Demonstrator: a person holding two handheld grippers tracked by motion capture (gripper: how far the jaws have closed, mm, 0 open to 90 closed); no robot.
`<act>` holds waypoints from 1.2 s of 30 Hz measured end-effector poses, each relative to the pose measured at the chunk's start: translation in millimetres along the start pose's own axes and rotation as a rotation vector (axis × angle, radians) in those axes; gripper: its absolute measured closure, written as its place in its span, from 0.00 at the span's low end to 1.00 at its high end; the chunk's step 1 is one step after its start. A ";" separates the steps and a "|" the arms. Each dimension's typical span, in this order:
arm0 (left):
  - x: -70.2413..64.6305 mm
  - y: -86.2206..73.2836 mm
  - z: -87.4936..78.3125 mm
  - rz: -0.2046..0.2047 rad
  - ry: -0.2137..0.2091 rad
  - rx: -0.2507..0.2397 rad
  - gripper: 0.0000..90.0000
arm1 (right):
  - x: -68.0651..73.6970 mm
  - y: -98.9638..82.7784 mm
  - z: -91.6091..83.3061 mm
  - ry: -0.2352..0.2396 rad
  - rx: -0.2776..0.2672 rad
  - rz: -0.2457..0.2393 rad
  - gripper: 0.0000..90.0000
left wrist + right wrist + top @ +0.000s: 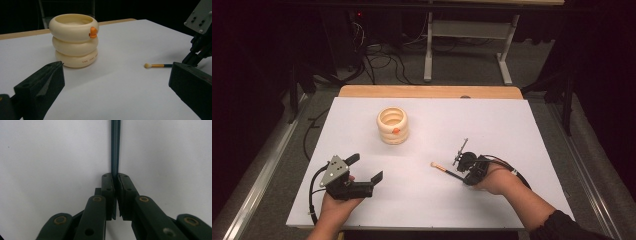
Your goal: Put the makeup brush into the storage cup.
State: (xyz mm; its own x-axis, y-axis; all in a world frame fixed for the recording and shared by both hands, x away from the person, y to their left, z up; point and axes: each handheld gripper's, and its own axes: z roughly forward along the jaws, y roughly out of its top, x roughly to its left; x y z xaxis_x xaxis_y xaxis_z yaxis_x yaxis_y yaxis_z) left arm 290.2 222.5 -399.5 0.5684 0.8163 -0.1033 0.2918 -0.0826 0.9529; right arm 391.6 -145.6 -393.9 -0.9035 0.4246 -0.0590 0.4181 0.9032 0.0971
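Right gripper view: the right tool (115, 178) has its jaws clamped on the dark handle of a thin brush (115, 145), which runs straight ahead over the white tabletop (50, 157).
Brush: lying low at the tabletop's right side, pale tip (433, 164) pointing left, well apart from the cup.
Cup: a cream ringed cup (393, 125) with an orange spot stands upright, nothing visible inside it.
Left tool: the left tool (364, 167) rests near the left edge, jaws wide apart and holding nothing.
Done: the brush looks gripped.
Left: most likely lifting it, carrying it over and standing it in the cup.
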 end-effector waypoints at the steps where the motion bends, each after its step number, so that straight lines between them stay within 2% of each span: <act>1: 0.1 0.0 -0.4 -0.001 0.001 -0.001 0.01 | 0.1 -0.1 0.0 -0.001 -0.001 -0.003 0.96; 9: 0.7 0.2 -1.3 0.000 0.003 -0.003 0.01 | -0.3 -2.4 -0.7 0.000 -0.018 -0.003 0.96; 16: 0.9 0.0 -1.1 -0.001 0.003 -0.001 0.01 | 0.7 -7.6 -4.3 0.001 -0.047 0.024 0.97; 21: 0.7 0.0 -0.9 -0.001 0.003 0.000 0.01 | -3.9 -15.4 -10.9 -0.015 -0.079 0.038 0.96; 26: 0.6 -0.1 -0.5 0.002 0.004 0.002 0.01 | -9.3 -26.1 -16.6 -0.044 -0.084 0.048 0.97; 36: 0.2 -0.1 -0.4 0.002 0.004 0.001 0.01 | -23.9 -54.3 -20.3 -0.087 -0.082 0.136 0.97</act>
State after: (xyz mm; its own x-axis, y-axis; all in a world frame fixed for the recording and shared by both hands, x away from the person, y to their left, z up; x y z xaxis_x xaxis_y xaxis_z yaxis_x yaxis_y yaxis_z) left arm 290.0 222.9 -399.5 0.5656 0.8186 -0.0999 0.2911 -0.0848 0.9529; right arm 388.6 -206.0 -377.6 -0.8262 0.5493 -0.1251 0.5233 0.8305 0.1908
